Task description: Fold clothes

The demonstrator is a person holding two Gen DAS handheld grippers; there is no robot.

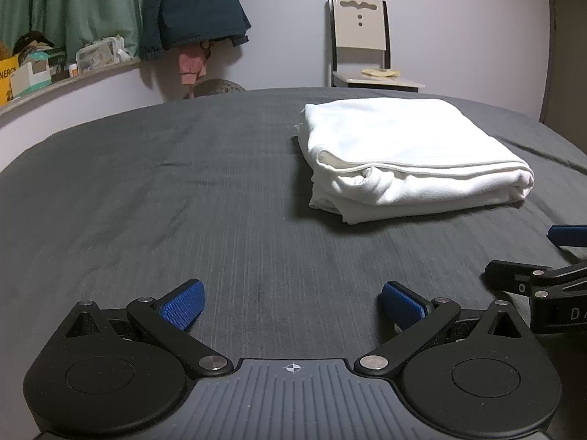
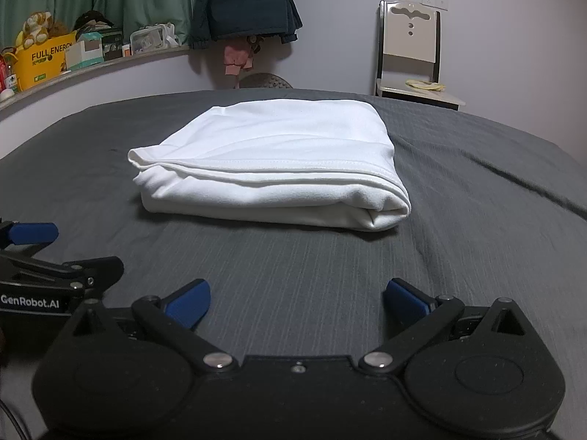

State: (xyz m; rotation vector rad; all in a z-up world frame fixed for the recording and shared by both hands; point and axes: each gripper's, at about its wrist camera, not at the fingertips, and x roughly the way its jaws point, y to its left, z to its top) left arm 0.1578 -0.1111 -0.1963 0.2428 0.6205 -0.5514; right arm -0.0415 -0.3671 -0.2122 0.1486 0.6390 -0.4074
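Observation:
A white garment [image 1: 411,157] lies folded into a thick rectangle on the dark grey bedsheet [image 1: 183,201], ahead and to the right in the left wrist view. In the right wrist view the same folded garment [image 2: 271,168] lies straight ahead on the grey bedsheet [image 2: 458,238]. My left gripper [image 1: 291,306] is open, its blue pads wide apart with only sheet between them, well short of the garment. My right gripper [image 2: 297,304] is open too, nothing between its pads. Each gripper shows at the edge of the other's view: the right gripper [image 1: 550,253] and the left gripper [image 2: 55,253].
A cream chair [image 1: 361,40] with a yellowish cloth on its seat stands beyond the bed. A dark jacket [image 1: 194,7] hangs on the wall by a green curtain [image 1: 73,3]. A shelf [image 2: 73,55] at the left holds boxes and a plush toy.

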